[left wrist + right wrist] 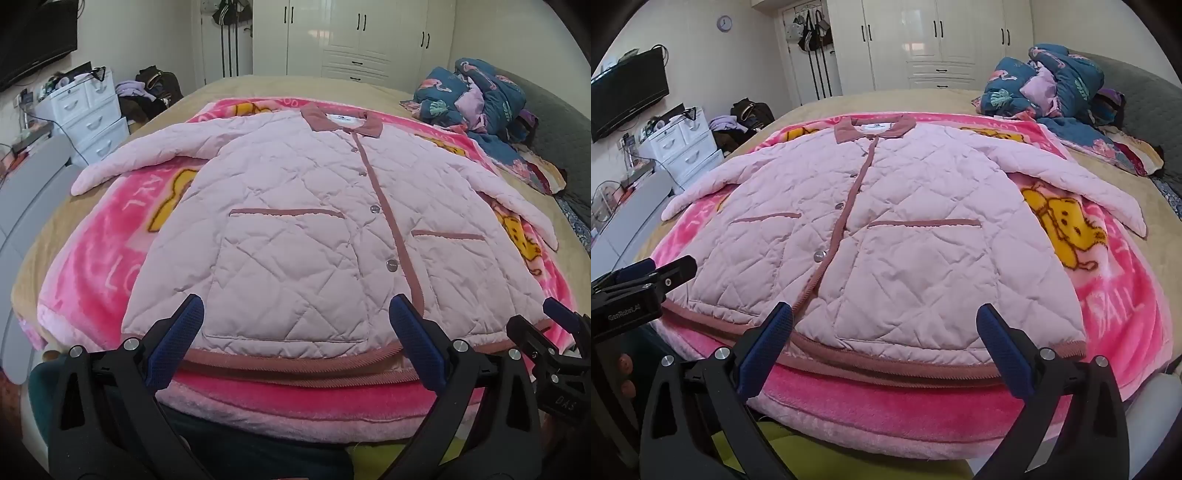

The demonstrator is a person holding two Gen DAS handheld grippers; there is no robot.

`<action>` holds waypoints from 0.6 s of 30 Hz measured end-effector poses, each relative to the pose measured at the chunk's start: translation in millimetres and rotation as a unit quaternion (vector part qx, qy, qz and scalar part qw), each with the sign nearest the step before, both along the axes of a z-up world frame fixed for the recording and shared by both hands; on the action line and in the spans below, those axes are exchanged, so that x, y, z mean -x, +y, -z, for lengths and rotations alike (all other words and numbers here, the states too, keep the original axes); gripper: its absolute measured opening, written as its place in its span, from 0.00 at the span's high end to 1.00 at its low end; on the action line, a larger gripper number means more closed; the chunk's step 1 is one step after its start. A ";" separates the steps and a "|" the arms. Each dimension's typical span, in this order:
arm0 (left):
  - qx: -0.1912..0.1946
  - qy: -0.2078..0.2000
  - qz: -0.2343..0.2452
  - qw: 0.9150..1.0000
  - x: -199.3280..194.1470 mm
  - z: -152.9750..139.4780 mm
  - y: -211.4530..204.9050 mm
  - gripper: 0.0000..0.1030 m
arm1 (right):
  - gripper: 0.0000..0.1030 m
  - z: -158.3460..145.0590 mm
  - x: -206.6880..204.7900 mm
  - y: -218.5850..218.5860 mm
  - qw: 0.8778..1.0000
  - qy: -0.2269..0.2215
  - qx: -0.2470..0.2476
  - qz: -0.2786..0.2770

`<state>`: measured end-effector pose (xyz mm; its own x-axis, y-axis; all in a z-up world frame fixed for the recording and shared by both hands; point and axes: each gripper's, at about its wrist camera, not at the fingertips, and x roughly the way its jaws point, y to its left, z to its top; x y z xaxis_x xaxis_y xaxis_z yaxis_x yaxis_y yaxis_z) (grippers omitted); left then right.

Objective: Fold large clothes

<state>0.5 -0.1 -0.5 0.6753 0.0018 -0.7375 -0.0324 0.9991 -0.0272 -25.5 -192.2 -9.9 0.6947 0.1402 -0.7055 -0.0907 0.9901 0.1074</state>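
the left tongs [295,314] are spread wide and grip nothing, poised just above the near hem of the pink quilted jacket [314,229], and the right tongs [884,325] beside them are equally wide and empty over the same hem. the jacket lies flat and buttoned ahead of both, sleeves out to either side, on a pink blanket [1115,295] over the bed [923,99]. the blanket's near edge drops out of sight behind the tong arms.

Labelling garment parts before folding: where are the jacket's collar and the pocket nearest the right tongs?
collar [849,132]: right wrist view, on its left flap.
pocket [923,277]: right wrist view, middle of its quilted panel.
right tongs [884,345]: right wrist view, between their tips.
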 end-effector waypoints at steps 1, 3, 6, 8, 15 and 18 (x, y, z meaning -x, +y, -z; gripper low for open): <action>0.001 -0.002 0.000 1.000 0.2 -0.2 0.2 0.09 | 0.04 -0.3 0.3 -0.1 1.000 0.000 -0.001 0.000; 0.002 -0.002 0.002 1.000 0.6 -0.4 0.1 0.09 | 0.04 -1.9 1.6 0.4 1.000 -0.002 -0.001 0.000; 0.001 -0.003 0.005 1.000 0.9 -1.4 -0.7 0.09 | 0.04 -4.6 3.3 2.2 1.000 -0.004 -0.001 -0.001; 0.001 -0.003 0.007 1.000 0.9 -2.2 -0.8 0.09 | 0.04 0.1 1.3 -1.6 1.000 -0.003 0.000 0.004; 0.000 -0.004 0.002 1.000 2.3 1.9 -1.5 0.09 | 0.04 -0.8 1.2 -0.2 1.000 -0.003 0.002 0.005; -0.001 -0.006 0.003 1.000 4.1 1.9 -3.1 0.09 | 0.04 -1.8 2.4 0.1 1.000 -0.005 0.003 0.004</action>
<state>-3.6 -3.2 -2.4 0.6845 -0.0016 -0.7290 -0.0254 0.9993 -0.0261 -27.8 -192.1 -8.1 0.7027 0.1298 -0.6995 -0.0830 0.9915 0.1005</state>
